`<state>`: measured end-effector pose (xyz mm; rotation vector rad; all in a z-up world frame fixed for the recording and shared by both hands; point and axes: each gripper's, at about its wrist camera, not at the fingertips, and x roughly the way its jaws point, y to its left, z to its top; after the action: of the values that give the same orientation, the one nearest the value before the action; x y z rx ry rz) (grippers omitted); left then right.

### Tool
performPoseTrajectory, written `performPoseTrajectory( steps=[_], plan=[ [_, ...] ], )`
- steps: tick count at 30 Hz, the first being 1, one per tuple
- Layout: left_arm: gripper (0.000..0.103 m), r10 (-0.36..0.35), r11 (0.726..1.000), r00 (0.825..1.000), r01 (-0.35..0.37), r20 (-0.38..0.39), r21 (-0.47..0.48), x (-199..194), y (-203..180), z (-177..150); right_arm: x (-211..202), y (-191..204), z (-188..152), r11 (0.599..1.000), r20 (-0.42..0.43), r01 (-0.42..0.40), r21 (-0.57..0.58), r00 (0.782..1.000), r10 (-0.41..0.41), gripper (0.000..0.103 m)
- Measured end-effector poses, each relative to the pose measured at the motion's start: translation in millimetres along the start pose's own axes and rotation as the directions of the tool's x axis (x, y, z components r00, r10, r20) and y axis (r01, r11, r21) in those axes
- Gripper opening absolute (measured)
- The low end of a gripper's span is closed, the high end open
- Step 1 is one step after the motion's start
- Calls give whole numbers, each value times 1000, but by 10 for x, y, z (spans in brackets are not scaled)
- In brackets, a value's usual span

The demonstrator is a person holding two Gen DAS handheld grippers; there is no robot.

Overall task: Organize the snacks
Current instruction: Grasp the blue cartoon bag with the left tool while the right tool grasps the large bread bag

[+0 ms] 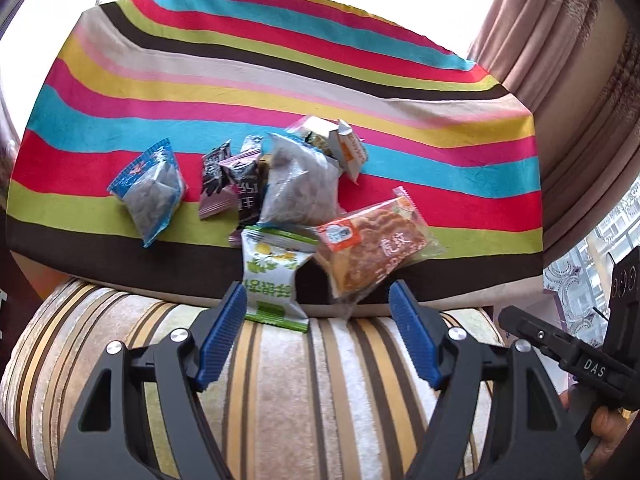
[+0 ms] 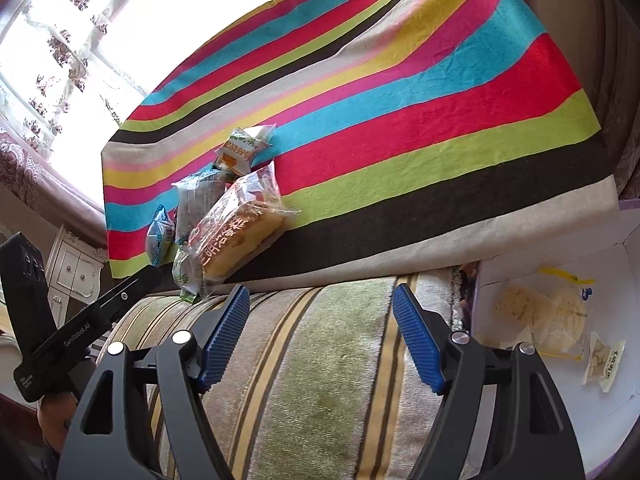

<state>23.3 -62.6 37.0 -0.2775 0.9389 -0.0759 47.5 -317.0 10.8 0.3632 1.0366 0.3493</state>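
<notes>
Several snack packets lie in a heap on the striped cloth [image 1: 280, 60]. A green and white packet [image 1: 274, 276] and an orange cake packet [image 1: 372, 248] lie nearest, at the cloth's front edge. A grey bag [image 1: 298, 184], dark packets [image 1: 232, 180] and a blue bag [image 1: 154, 192] lie behind. My left gripper [image 1: 318, 300] is open and empty, just short of the green packet. My right gripper [image 2: 320, 304] is open and empty over the striped cushion; the cake packet [image 2: 236, 232] lies to its upper left.
A striped cushion [image 1: 280, 380] runs under both grippers. A white box [image 2: 560, 380] at the right holds round cracker packets [image 2: 552, 320] and a small packet [image 2: 604, 360]. Curtains [image 1: 560, 40] hang at the right. The right gripper's body [image 1: 580, 360] shows at lower right.
</notes>
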Motion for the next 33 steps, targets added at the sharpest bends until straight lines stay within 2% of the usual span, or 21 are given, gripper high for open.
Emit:
performPoseTrajectory(
  steps=[11, 19, 27, 33],
  plan=[
    [74, 44, 986, 999, -39, 27, -163, -61, 698, 115, 272, 252, 83, 999, -53, 14, 38, 999, -12, 78],
    [74, 68, 957, 997, -58, 27, -286, -14, 1158, 216, 441, 436, 198, 992, -20, 19, 125, 1000, -16, 79],
    [74, 78, 930, 997, -64, 24, -363, 140, 1396, 392, 683, 594, 354, 972, -15, 10, 235, 1000, -7, 80],
    [74, 68, 913, 997, -53, 23, -404, 263, 1507, 491, 856, 653, 486, 952, -23, 44, 304, 999, -39, 80]
  ],
)
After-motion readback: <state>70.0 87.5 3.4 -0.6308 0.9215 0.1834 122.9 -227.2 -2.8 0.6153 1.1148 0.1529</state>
